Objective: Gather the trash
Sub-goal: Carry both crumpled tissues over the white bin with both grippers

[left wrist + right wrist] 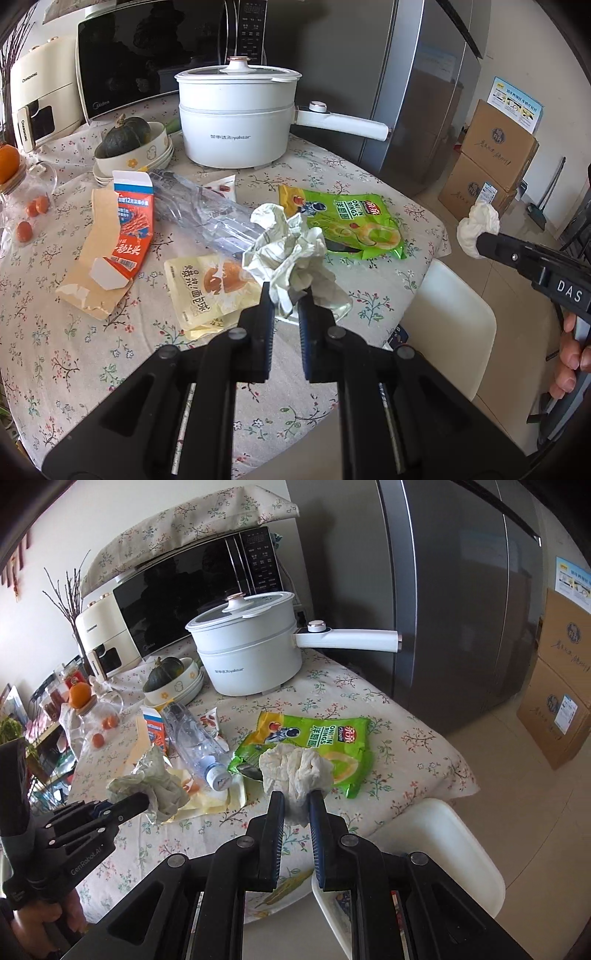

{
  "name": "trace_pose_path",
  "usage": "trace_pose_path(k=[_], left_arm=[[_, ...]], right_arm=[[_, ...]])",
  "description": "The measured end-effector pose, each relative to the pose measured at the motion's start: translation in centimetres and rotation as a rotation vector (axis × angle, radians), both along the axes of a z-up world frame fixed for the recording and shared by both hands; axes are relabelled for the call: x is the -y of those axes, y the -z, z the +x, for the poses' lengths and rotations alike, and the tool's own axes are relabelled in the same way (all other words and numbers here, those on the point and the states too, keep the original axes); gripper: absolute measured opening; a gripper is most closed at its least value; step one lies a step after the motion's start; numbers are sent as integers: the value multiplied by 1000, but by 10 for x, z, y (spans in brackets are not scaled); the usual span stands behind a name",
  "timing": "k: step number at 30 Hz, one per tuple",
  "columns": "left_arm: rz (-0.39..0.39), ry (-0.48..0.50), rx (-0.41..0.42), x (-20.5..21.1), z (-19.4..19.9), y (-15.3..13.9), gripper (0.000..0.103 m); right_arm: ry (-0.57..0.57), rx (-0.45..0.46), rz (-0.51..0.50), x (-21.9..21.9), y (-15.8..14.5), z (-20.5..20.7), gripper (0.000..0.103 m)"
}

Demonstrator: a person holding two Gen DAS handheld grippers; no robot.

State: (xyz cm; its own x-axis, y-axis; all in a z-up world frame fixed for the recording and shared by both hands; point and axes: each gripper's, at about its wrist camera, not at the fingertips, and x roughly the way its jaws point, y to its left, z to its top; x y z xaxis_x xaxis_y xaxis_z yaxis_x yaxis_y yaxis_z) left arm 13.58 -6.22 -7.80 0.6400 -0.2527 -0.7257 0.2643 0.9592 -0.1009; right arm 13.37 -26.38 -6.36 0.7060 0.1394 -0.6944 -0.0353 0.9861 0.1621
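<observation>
Left gripper [286, 295] pinching crumpled printed paper [284, 251], right gripper [297, 805] clamped on wadded white tissue [295, 768]. Upper left: dark green squash [125, 136] sitting in flowered ceramic bowl [155, 147].

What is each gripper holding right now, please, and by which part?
The left gripper pinches a crumpled printed paper wrapper by its lower end; the right gripper pinches a crumpled white tissue by its lower end.

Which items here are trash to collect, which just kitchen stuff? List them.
Trash: crumpled paper in left gripper, white tissue in right gripper, onion rings bag, plastic bottle, torn carton, yellow wrapper.

Not trash: electric pot, microwave, squash, orange.
</observation>
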Motion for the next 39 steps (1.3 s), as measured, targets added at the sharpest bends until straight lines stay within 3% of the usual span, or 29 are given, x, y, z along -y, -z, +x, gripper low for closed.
trace_pose_path(k=[18,39], left_arm=[[8,168,-13,88,-14,13,13],[68,340,-96,173,-27,60,14]], right_arm=[[102,-53,-3,75,9,-35,14],[157,-177,-15,137,47,-60,15]])
